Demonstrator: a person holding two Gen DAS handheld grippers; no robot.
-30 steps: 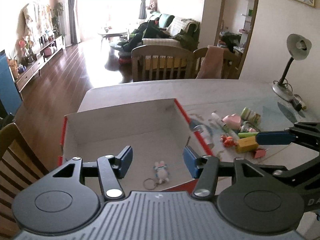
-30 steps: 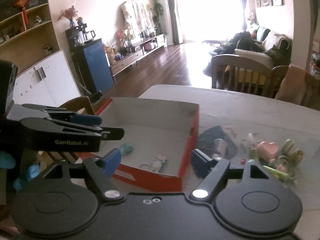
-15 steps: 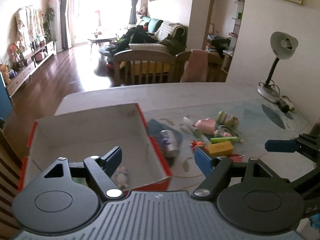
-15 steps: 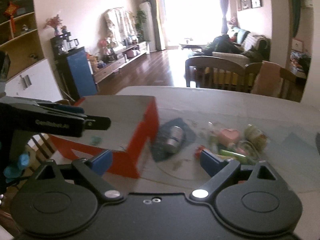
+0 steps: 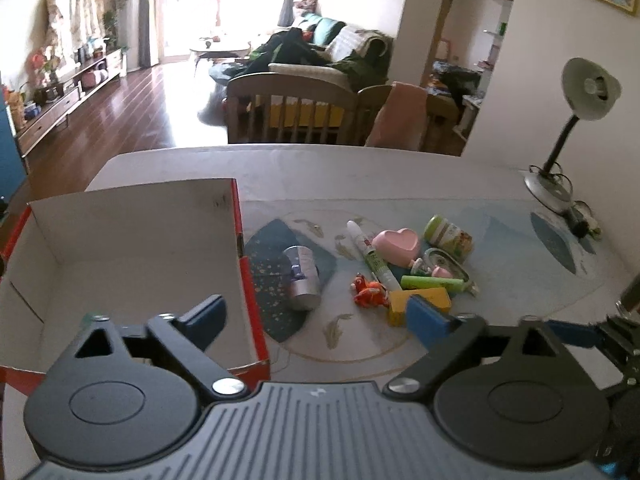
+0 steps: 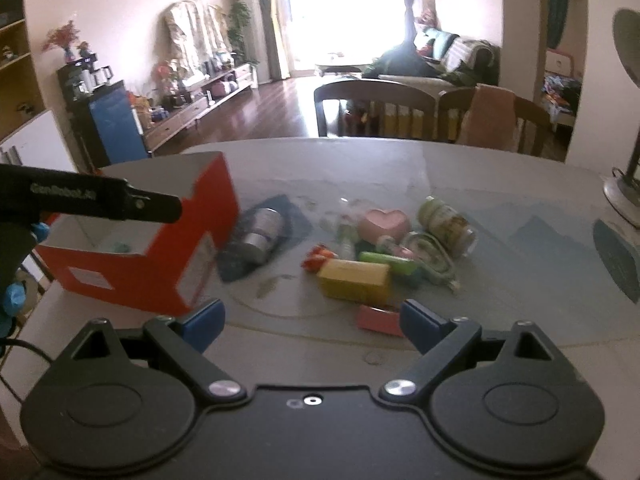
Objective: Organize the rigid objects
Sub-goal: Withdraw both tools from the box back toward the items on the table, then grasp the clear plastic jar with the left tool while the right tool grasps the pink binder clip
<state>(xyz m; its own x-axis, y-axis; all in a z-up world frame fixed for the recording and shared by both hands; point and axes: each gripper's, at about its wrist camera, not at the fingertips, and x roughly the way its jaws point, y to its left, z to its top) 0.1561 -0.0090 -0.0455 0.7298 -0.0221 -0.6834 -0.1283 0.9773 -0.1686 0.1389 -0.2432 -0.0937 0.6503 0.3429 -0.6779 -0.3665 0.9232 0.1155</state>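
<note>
A red cardboard box (image 5: pixel 248 280) with a white inside stands open on the table's left; it also shows in the right wrist view (image 6: pixel 188 248). Right of it lies a cluster: a silver can (image 5: pixel 302 276), a white pen (image 5: pixel 370 254), a pink heart dish (image 5: pixel 396 242), a green jar (image 5: pixel 448 236), an orange toy (image 5: pixel 370 290), a green tube (image 5: pixel 430 282) and a yellow block (image 6: pixel 354 280). My left gripper (image 5: pixel 316 320) is open and empty above the box's right wall. My right gripper (image 6: pixel 312 320) is open and empty, just before the yellow block and a small red block (image 6: pixel 378 320).
A desk lamp (image 5: pixel 576 128) and its cable stand at the table's far right. Wooden chairs (image 5: pixel 292 108) line the far edge. The objects lie on a blue patterned mat (image 5: pixel 520 272). Something small and teal (image 6: pixel 120 247) lies inside the box.
Both grippers have swung right, from over the box towards the object cluster. The small toy keyring in the box has left the left view. Both stay open.
</note>
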